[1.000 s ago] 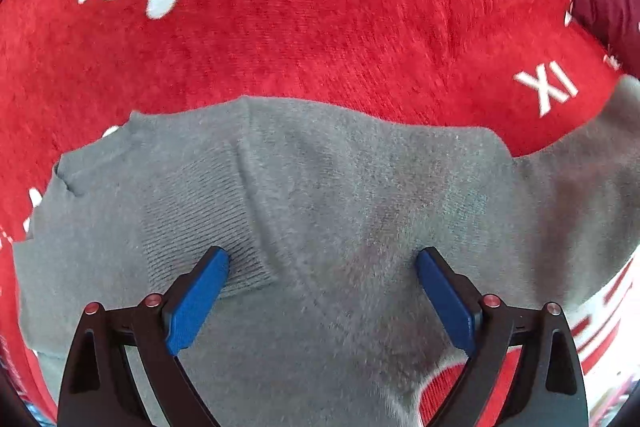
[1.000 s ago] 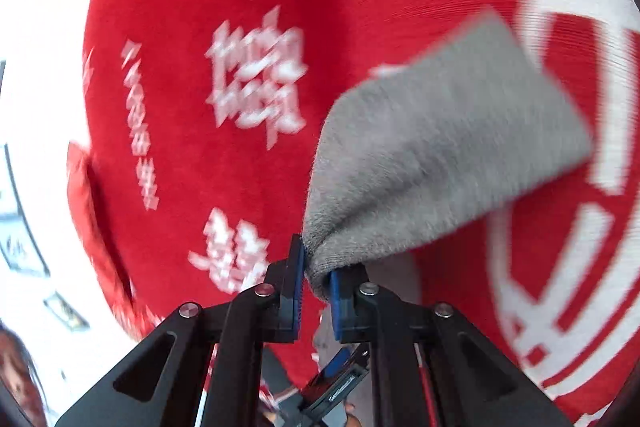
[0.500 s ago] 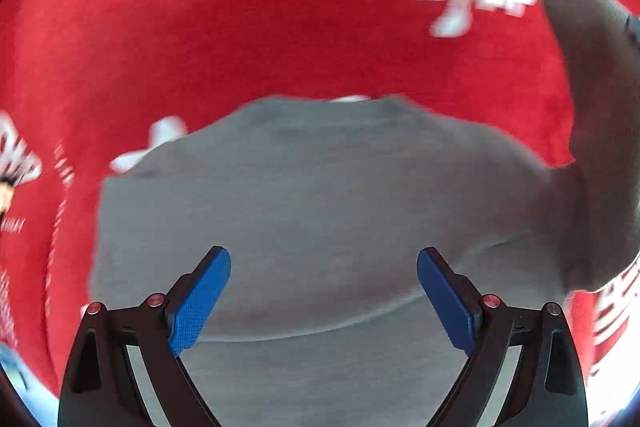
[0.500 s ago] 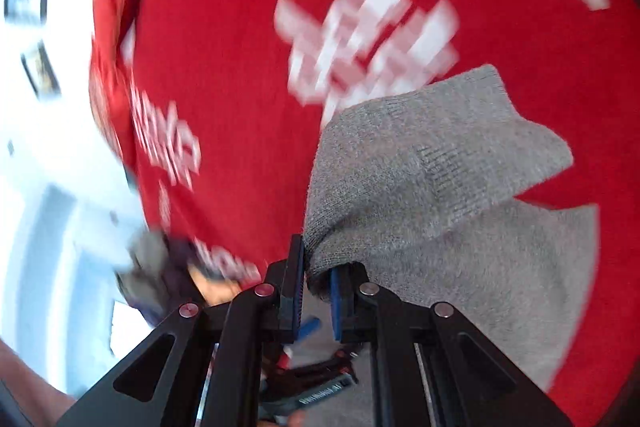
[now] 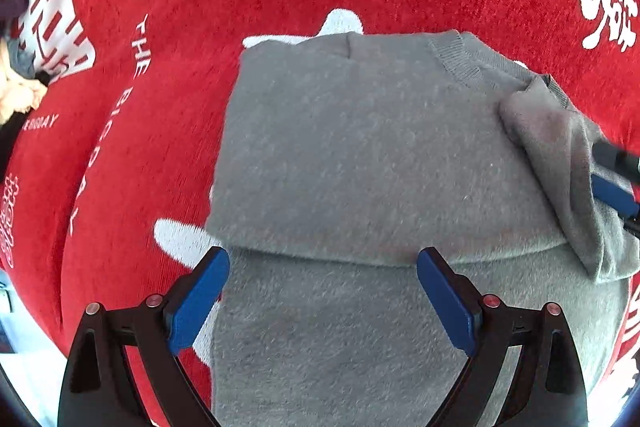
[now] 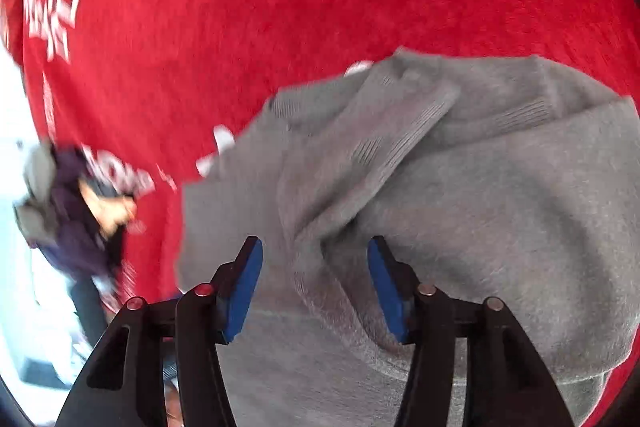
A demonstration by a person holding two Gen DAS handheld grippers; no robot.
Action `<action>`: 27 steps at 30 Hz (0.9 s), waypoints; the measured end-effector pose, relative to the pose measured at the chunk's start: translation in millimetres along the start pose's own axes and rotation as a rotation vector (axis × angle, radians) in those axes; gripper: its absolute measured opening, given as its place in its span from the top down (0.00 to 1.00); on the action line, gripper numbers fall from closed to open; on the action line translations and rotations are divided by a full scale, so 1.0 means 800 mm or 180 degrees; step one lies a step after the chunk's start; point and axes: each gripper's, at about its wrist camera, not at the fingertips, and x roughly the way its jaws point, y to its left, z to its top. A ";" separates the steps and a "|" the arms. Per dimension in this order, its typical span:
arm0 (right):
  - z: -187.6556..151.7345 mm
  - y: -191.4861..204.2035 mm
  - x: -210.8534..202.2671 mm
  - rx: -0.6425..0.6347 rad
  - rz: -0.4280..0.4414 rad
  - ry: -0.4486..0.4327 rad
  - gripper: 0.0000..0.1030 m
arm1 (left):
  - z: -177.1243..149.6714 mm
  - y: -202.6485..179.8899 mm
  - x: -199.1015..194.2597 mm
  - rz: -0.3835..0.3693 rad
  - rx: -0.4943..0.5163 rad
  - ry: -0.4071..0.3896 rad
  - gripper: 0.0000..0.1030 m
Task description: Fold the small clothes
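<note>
As the right gripper (image 6: 314, 283) opens, freeing the sleeve (image 6: 360, 163), the sweater (image 5: 360, 155) could unfold at three o'clock; the left gripper (image 5: 322, 297) hangs wide, empty.

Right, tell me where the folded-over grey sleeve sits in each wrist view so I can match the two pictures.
Left wrist view: the folded-over sleeve lies at the far right edge, draped across the grey sweater, with the right tongs beside it.
Right wrist view: the sleeve runs through the centre, its end between the opening right tongs, pads not pressing it.
Shared landmark: the ribbed collar.
</note>
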 end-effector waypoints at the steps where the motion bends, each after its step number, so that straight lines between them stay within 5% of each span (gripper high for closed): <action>1: 0.004 -0.006 0.000 0.0156 0.0057 0.0000 0.43 | -0.002 0.004 -0.003 -0.0032 -0.0019 -0.0007 0.07; 3: 0.016 -0.023 0.010 0.0501 0.0154 0.0055 0.49 | -0.004 0.010 -0.009 -0.0073 -0.0041 -0.0028 0.07; 7: 0.044 -0.002 0.027 0.0528 0.0234 0.0057 0.91 | -0.008 0.028 -0.025 -0.0107 -0.0069 -0.0057 0.07; 12: 0.030 0.104 0.041 -0.0627 0.0188 0.0085 0.91 | -0.022 0.067 -0.035 -0.0105 -0.0158 -0.0108 0.07; 15: -0.005 0.164 0.083 -0.1499 -0.0215 0.0431 0.87 | -0.029 0.088 -0.029 -0.0075 -0.0222 -0.0048 0.07; 18: -0.043 0.189 0.130 -0.1946 -0.0634 0.0801 0.80 | -0.034 0.104 -0.027 -0.0071 -0.0334 0.0009 0.07; 21: -0.064 0.194 0.135 -0.2008 -0.0616 0.0865 0.52 | -0.034 0.110 -0.031 -0.0099 -0.0377 -0.0012 0.07; 27: -0.058 0.140 0.056 -0.1510 -0.0607 0.0578 0.49 | -0.005 0.098 -0.048 -0.0310 -0.0336 -0.0130 0.07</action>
